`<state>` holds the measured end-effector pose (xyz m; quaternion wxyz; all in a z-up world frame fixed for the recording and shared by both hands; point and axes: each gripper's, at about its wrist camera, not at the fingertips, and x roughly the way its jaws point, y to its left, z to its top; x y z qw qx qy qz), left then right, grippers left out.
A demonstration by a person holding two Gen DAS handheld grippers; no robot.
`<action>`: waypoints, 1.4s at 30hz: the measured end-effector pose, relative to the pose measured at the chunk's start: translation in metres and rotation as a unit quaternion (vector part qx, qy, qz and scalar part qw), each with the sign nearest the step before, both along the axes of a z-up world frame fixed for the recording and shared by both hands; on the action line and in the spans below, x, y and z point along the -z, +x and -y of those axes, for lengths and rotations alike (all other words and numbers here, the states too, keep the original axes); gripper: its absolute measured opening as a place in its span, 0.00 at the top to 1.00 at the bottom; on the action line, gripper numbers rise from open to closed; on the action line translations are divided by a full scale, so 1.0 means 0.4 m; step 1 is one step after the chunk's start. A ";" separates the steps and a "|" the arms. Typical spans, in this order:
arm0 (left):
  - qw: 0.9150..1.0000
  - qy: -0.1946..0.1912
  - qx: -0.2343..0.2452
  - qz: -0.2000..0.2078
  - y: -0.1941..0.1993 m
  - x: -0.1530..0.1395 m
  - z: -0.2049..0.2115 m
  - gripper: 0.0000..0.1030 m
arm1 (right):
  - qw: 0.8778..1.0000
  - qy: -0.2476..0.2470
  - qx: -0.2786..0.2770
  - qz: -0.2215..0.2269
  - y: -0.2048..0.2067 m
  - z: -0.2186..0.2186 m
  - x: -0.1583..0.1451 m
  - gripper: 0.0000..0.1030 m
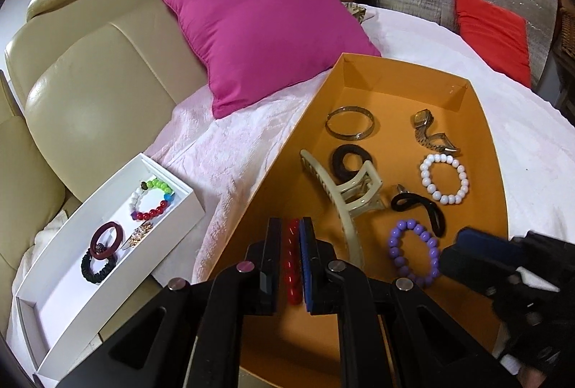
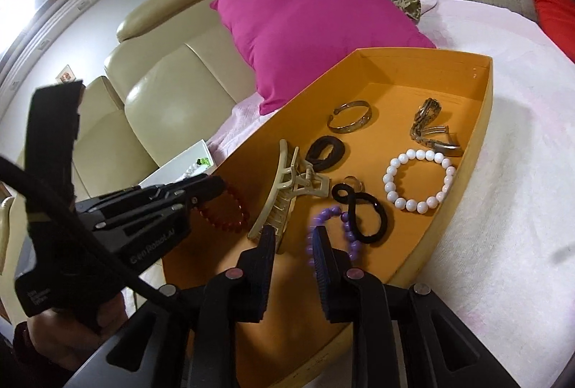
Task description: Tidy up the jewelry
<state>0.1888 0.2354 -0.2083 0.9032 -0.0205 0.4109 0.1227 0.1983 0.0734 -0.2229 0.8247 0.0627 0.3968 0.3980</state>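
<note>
Left gripper (image 1: 291,260) clamped on a red bead bracelet (image 1: 291,262) over the near end of the orange tray (image 1: 359,75). Right gripper (image 2: 293,265) parted narrowly above the purple bead bracelet (image 2: 325,220), pads not pressing it. Also in the tray: 1 cream claw clip (image 1: 345,197), 1 white bead bracelet (image 1: 445,178), 1 metal bangle (image 1: 349,126). White box (image 1: 64,327) beside, holding 1 multicoloured bracelet (image 1: 152,201).

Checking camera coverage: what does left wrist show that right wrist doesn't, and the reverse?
Left wrist only: the inside of the white box, with a multicoloured bead bracelet, a maroon ring and a black scrunchie.
Right wrist only: the hand carrying the left tongs, and the red bead bracelet's full loop.
Both: the orange tray, beige claw clip, white bead bracelet, purple bead bracelet, watch, bangle, pink pillow.
</note>
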 end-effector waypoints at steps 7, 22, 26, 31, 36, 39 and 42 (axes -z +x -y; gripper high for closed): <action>1.000 0.003 -0.002 0.004 -0.017 -0.021 -0.002 0.61 | 0.998 0.046 0.034 -0.016 0.034 0.080 -0.016 0.56; 0.998 0.030 -0.048 0.037 -0.170 -0.150 -0.043 0.28 | 0.999 -0.005 0.026 0.045 -0.057 0.105 -0.087 0.56; 0.990 0.089 -0.090 0.063 -0.236 -0.200 -0.069 0.15 | 0.996 -0.013 0.036 0.079 -0.104 0.125 -0.129 0.52; 0.984 0.113 -0.117 0.079 -0.300 -0.256 -0.068 0.15 | 0.995 -0.004 0.049 0.088 -0.174 0.148 -0.188 0.43; 0.987 0.108 -0.101 0.064 -0.328 -0.278 -0.018 0.15 | 0.992 -0.057 0.063 0.097 -0.243 0.138 -0.232 0.42; 0.990 0.095 -0.083 0.058 -0.342 -0.288 0.015 0.15 | 0.990 -0.078 0.074 0.094 -0.270 0.142 -0.252 0.42; 0.991 0.092 -0.075 0.059 -0.363 -0.304 0.040 0.15 | 0.988 -0.089 0.088 0.086 -0.293 0.151 -0.283 0.41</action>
